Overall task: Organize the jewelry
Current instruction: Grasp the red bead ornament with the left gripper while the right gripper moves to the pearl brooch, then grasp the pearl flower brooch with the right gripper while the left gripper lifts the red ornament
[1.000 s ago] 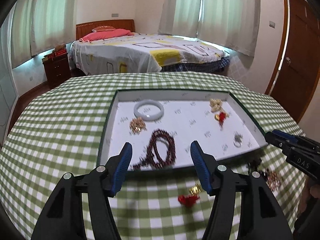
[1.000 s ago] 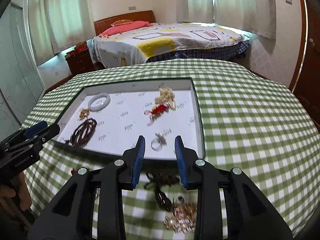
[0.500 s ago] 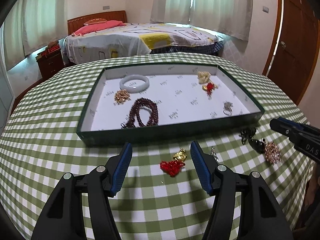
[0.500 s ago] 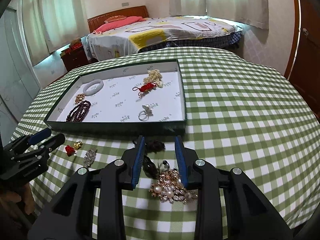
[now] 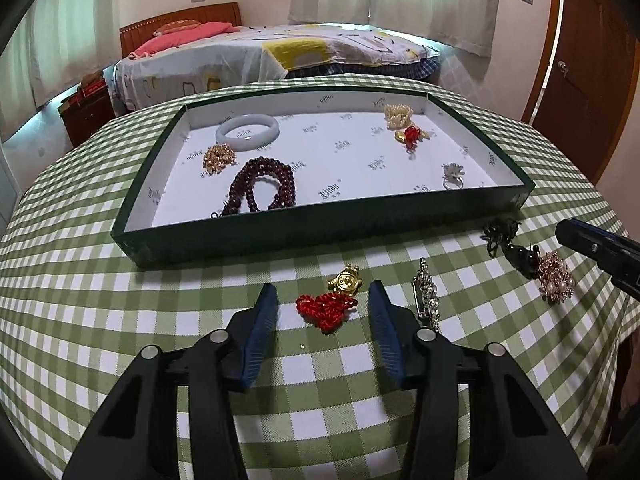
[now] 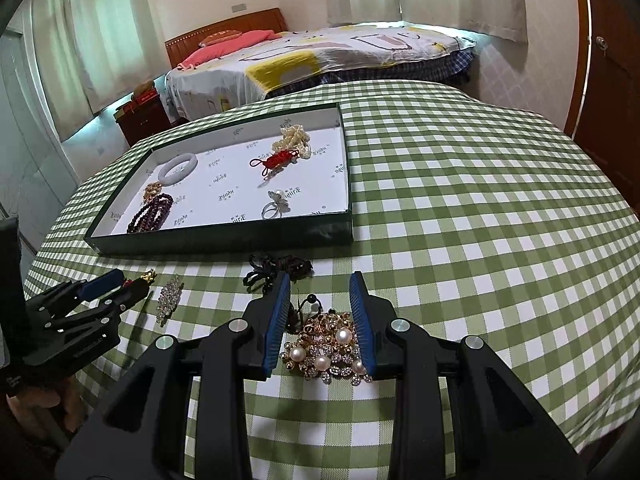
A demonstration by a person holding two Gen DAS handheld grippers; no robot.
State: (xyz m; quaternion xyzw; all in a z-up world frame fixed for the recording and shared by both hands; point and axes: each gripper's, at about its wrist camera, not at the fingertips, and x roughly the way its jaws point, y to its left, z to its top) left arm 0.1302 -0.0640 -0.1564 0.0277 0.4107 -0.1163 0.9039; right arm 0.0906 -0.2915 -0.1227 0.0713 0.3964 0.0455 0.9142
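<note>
A dark green tray [image 5: 280, 232] with a white lining holds a white bangle [image 5: 247, 133], dark red beads [image 5: 262, 190], a gold cluster [image 5: 218, 157], a pearl piece [image 5: 398, 116], a red knot charm [image 5: 412, 136] and a ring [image 5: 453, 174]. My left gripper [image 5: 322, 302] is open around a red knot with a gold charm [image 5: 329, 306] on the cloth. My right gripper [image 6: 320, 304] is open around a gold and pearl brooch [image 6: 328, 346]. A crystal brooch [image 5: 428, 300] and a black cord piece [image 5: 508, 242] lie between them.
The round table has a green checked cloth [image 6: 480, 208]. The tray [image 6: 224, 236] stands at the middle left in the right wrist view. A bed [image 5: 272, 56], a wooden nightstand [image 5: 86, 112] and a brown door [image 5: 584, 64] stand beyond the table.
Both grippers have pulled back from the tray and come down to the cloth. The left now straddles the red knot charm, the right straddles the pearl brooch.
</note>
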